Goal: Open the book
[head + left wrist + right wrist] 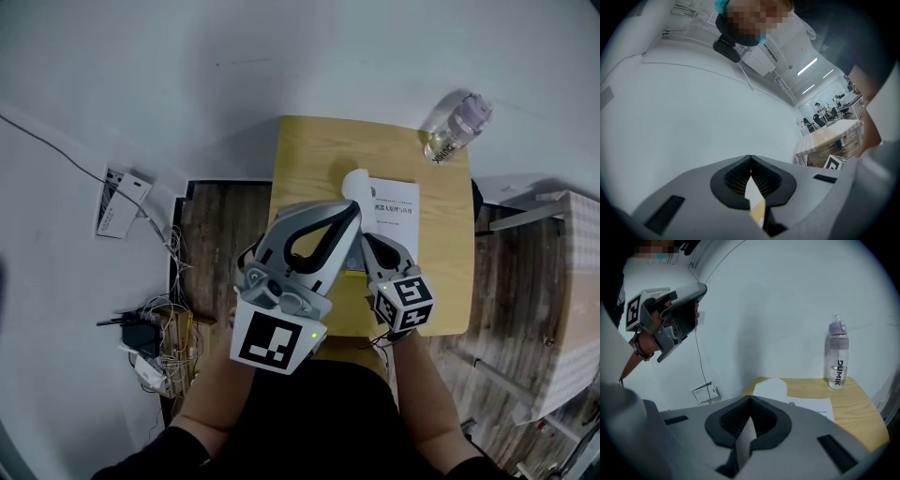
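A white book lies on the right half of a small wooden table that stands against a white wall. Its cover arches up off the left side of the book in a pale curl, while the printed page beneath lies flat. The right gripper sits low over the near edge of the book, tilted a little downward, its 2 jaws pressed together on a thin pale sheet that looks like the edge of that cover. The left gripper is held higher, level and clear of the table, facing the wall; its jaws meet at the tips, with only a sliver of white and tan showing behind them. A clear bottle with a lilac lid stands upright at the far right corner of the table, well apart from the book. Cables lie tangled on the floor to the left
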Available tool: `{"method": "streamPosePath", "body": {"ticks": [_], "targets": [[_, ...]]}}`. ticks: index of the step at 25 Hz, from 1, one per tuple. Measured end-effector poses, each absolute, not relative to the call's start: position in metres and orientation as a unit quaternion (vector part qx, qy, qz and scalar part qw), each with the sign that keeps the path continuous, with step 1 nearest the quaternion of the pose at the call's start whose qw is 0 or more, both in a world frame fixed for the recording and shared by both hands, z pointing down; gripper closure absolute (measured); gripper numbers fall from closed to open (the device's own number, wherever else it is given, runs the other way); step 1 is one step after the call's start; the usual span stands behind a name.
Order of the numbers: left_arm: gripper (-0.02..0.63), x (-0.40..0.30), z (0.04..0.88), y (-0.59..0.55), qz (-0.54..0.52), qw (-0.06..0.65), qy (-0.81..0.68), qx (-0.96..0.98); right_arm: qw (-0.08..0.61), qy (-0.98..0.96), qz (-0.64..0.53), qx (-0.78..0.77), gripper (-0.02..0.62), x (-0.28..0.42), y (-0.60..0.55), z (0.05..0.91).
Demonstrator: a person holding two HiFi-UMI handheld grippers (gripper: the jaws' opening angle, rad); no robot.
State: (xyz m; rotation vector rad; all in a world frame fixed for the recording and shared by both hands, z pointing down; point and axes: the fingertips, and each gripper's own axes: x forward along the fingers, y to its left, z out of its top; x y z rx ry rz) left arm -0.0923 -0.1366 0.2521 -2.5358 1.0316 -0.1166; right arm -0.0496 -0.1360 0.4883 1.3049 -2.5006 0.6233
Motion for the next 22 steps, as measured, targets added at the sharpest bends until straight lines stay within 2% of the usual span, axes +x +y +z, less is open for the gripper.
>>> {"method": "streamPosePath", "body": {"ticks": [12, 22], "targets": [[0.597, -0.138, 0.257, -0.144, -0.044, 0.199, 0.372, -0.905, 0.127, -0.87, 0.221, 0.422, 0.566, -0.122, -0.148, 0.495], [0.597, -0.166, 0.269, -0.155, -0.052, 0.186, 0.378, -0.905, 0.155, -0.875, 0.231, 0.396, 0.566, -0.168, -0.157, 0.526]]}}
